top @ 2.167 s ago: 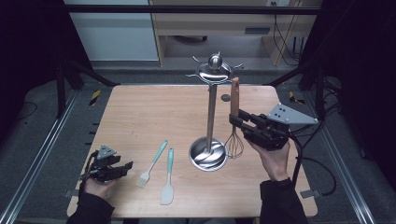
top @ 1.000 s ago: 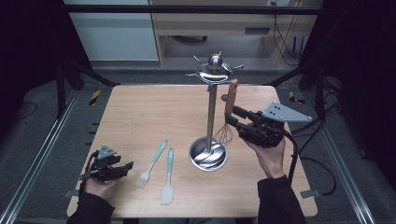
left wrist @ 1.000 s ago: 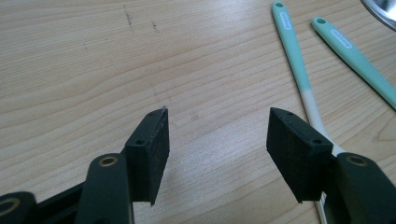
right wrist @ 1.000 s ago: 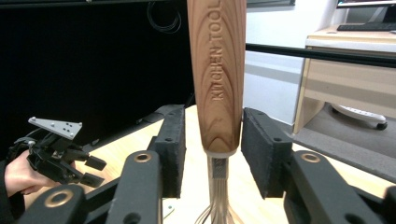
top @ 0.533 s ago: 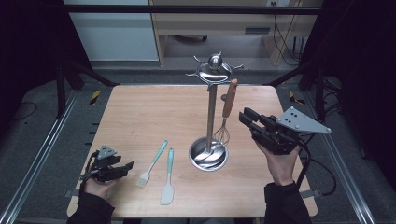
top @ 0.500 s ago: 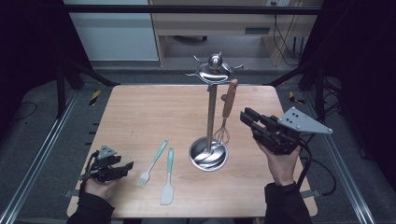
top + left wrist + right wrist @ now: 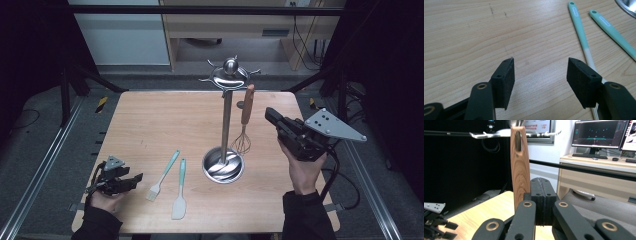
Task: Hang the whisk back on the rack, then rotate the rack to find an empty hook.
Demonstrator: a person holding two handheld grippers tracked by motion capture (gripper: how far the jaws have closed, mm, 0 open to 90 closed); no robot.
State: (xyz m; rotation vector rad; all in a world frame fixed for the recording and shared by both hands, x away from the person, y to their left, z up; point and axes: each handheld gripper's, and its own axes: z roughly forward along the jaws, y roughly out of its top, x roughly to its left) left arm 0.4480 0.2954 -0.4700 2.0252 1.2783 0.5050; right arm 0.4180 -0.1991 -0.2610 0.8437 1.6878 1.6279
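Setting: dark-curtained bay with a cabinet and monitors behind; pale wooden table [image 7: 165,120] with rounded corners, metal rails [image 7: 45,165] along both long sides.
Largest fixture: polished steel utensil stand [image 7: 226,115], round dished base near table centre, slim post, hooked crown at the top.
Work piece: wire whisk with a brown wooden handle [image 7: 245,120], hanging by its handle hole from a crown hook, its wires just above the base rim and apart from my tools.
Right gripper [image 7: 272,117]: held level in my right hand, just right of the whisk; its jaws have just been closing and now meet pad to pad on nothing, the handle [image 7: 519,165] standing beside them.
Left gripper [image 7: 131,180]: resting at the near left corner, jaws spread wide over bare wood, nothing between them.
Waiting tools: teal-handled pastry brush [image 7: 162,175] and teal-handled silicone spatula [image 7: 179,190], lying side by side between the left gripper and the stand base.
Risk: in my judgement, a sideways brush of my right tool against the handle could swing the whisk off its hook or rock the stand.
Edges: the brush and spatula lie close to the near edge; a careless sweep could push them off.
Open room: broad bare wood on the left and far side; tighter on the right, between stand and rail.
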